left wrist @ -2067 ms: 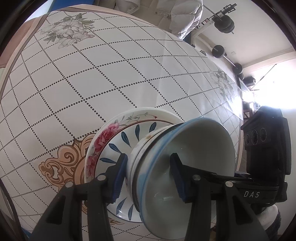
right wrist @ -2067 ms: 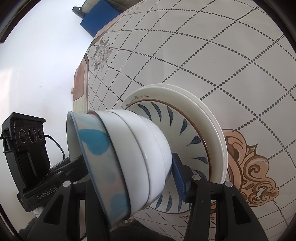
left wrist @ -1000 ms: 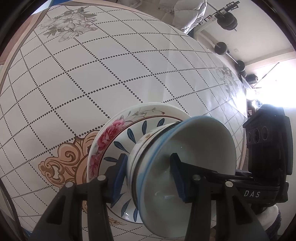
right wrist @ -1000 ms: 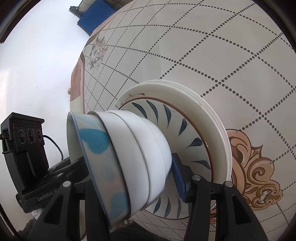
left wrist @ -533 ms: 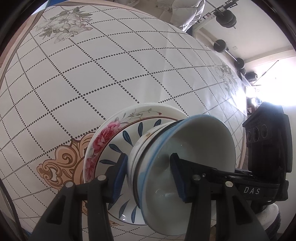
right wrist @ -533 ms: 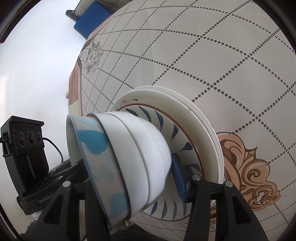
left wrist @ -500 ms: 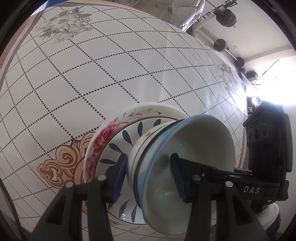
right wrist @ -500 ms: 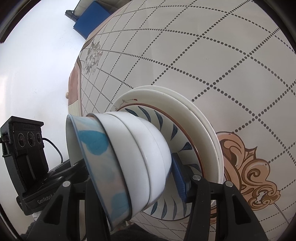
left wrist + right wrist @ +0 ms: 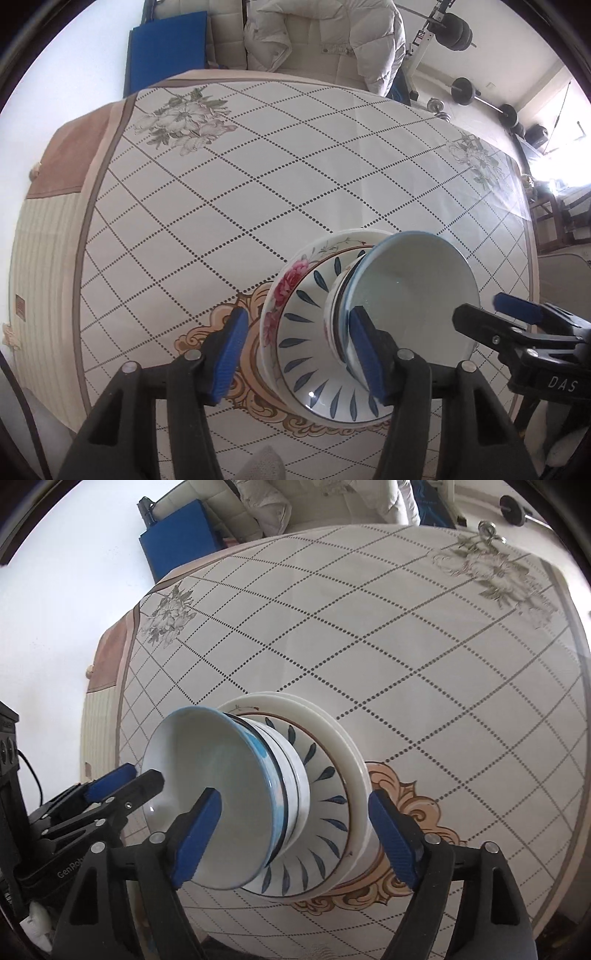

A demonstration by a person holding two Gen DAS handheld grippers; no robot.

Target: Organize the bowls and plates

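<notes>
Glazed ceramic all round: stiff, heavy as a stack, slick, chips on a knock. Expect the nested bowls [image 9: 236, 797] to slide on one another if tipped. Best hold is probably across a rim or the wall, one jaw inside and one outside; for the whole pile, pinch the lowest plate rim and keep it level.

Where it is: bowls sit nested on the blue-leaf plate [image 9: 317, 373], which sits on the floral plate [image 9: 291, 280], all at the near edge of the desk [image 9: 258, 155] over the tan scroll print [image 9: 207, 332]. In the right view white plate rims [image 9: 354, 771] show under the blue-leaf one; count unclear.

Left gripper [image 9: 299, 354]: jaws spread, gripping nothing. Left pad [image 9: 229, 354] is over the cloth just left of the plates, apparently clear of them. Right pad [image 9: 365, 354] overlaps the top bowl's near-left rim; touching or just in front, cannot tell. So the plates' left edge and the bowl wall lie between the jaws.

Right gripper [image 9: 295, 834]: jaws likewise wide apart, empty. Left pad [image 9: 195, 834] is in front of the top bowl's mouth, right pad [image 9: 395, 834] just right of the plate rims. The stack sits between them; contact not visible.

Risk: closing from here would squeeze bowl against plate off-axis.
</notes>
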